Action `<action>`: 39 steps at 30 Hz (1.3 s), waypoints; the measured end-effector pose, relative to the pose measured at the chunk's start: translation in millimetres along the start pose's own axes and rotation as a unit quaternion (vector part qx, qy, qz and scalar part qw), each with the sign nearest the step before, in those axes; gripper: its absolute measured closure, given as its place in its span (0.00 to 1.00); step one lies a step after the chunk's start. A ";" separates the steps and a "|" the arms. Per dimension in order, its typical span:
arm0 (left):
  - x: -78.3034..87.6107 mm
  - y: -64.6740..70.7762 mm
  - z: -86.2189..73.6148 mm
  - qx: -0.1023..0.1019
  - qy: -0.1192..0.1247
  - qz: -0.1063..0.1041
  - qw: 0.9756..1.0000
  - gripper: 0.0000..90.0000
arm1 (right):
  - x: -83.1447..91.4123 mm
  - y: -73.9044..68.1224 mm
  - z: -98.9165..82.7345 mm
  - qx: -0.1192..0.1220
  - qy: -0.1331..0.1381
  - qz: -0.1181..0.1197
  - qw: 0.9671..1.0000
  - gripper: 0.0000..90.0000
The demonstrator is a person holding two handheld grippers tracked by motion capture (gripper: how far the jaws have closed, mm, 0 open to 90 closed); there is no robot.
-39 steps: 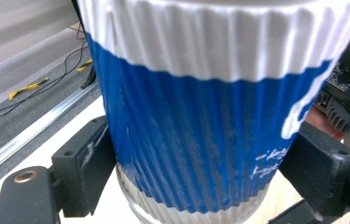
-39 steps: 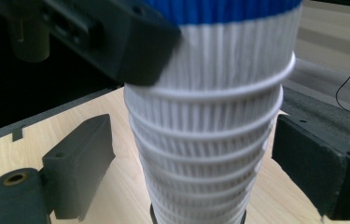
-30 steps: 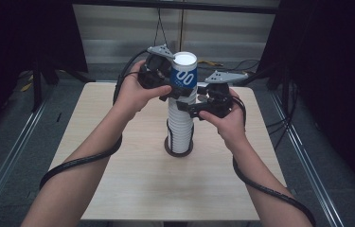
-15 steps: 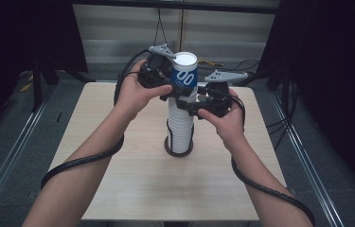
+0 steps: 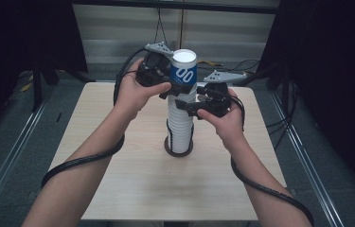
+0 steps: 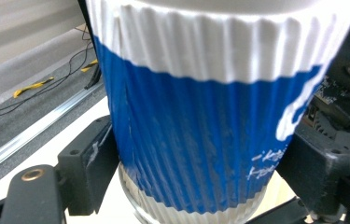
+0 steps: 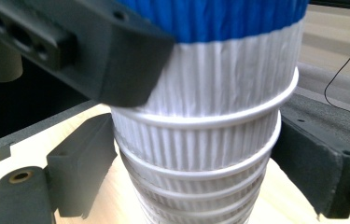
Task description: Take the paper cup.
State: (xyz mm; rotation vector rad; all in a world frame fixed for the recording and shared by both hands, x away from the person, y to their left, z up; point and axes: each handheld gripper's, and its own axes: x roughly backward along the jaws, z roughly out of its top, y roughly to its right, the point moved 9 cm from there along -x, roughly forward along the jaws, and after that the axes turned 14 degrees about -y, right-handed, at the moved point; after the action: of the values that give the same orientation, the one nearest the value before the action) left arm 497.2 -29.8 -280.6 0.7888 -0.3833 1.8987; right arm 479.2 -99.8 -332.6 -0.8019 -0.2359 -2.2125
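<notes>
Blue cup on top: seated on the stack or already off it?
Seated: the blue cup sits nested on the white cup stack, its rim overlapping the next cup, with the left gripper clamped on it.

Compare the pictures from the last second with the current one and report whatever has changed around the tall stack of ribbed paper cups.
Nothing visibly changed. The left gripper stays clamped on the blue-and-white ribbed paper cup atop the tall stack of white ribbed paper cups, and the right gripper still brackets the stack just below it. The stack stands upright in the same spot on the light wooden table.

Dim, dark-edged high view (table evenly lit); both close views soft, slightly blurred.
</notes>
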 end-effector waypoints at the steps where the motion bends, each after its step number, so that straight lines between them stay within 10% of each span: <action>1: 0.4 -0.2 0.3 0.000 0.002 -0.001 1.000 0.21 | -0.2 -0.1 0.1 0.000 0.001 0.000 1.000 0.15; 39: 2.0 -0.5 10.0 0.010 0.031 0.005 0.999 0.23 | -1.1 0.0 -0.6 0.001 0.003 -0.001 1.000 0.15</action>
State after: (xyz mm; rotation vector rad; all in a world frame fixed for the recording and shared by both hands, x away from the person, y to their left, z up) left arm 500.7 -34.0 -271.9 0.7407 -0.3322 1.9334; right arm 479.5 -99.4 -333.7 -0.7948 -0.2378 -2.2163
